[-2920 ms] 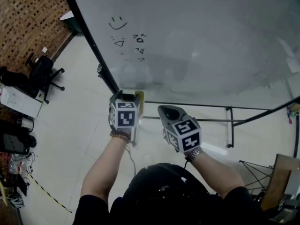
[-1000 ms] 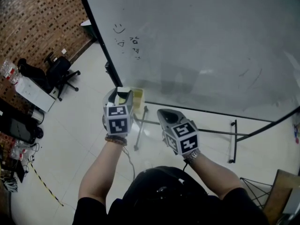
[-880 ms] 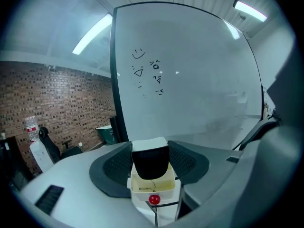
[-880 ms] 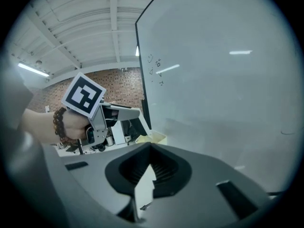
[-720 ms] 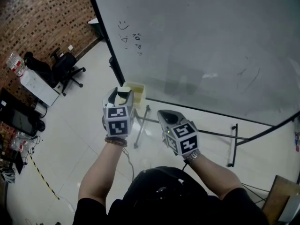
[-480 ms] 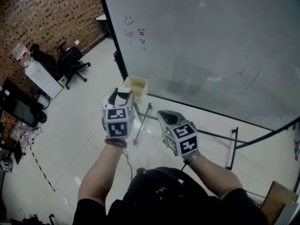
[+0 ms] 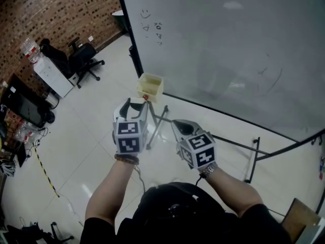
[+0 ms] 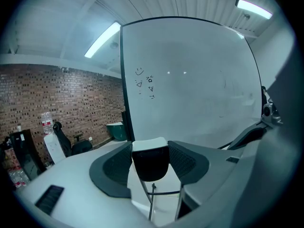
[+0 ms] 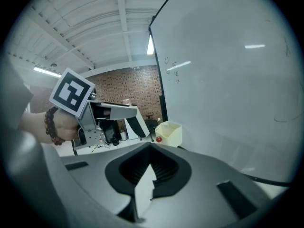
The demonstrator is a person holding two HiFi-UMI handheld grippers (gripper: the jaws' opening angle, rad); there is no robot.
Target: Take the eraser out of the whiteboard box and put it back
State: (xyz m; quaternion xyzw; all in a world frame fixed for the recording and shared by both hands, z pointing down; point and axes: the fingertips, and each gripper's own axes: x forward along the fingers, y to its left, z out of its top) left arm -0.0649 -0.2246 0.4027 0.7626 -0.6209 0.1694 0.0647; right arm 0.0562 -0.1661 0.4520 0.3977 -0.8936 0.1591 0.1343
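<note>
A black eraser with a white top [image 8: 150, 161] sits between the jaws of my left gripper [image 7: 135, 104], and both pads press on its sides. The pale yellow whiteboard box [image 7: 151, 87] hangs at the lower left corner of the whiteboard [image 7: 228, 50], a short way ahead of that gripper. In the right gripper view the box [image 9: 169, 133] shows a small red thing [image 9: 158, 139] at its side. My right gripper [image 7: 179, 123] is shut with nothing in it, held beside the left gripper [image 9: 118, 115] and level with it.
The whiteboard's stand legs [image 7: 157, 123] run across the pale floor under the grippers. A black office chair [image 7: 86, 60], a white cabinet [image 7: 53, 78] and desks with monitors [image 7: 23, 108] stand at the left before a brick wall [image 7: 56, 14].
Both grippers have drawn back from the whiteboard. The left gripper, earlier right at the box, is now a short way off from it with the eraser still between its jaws.
</note>
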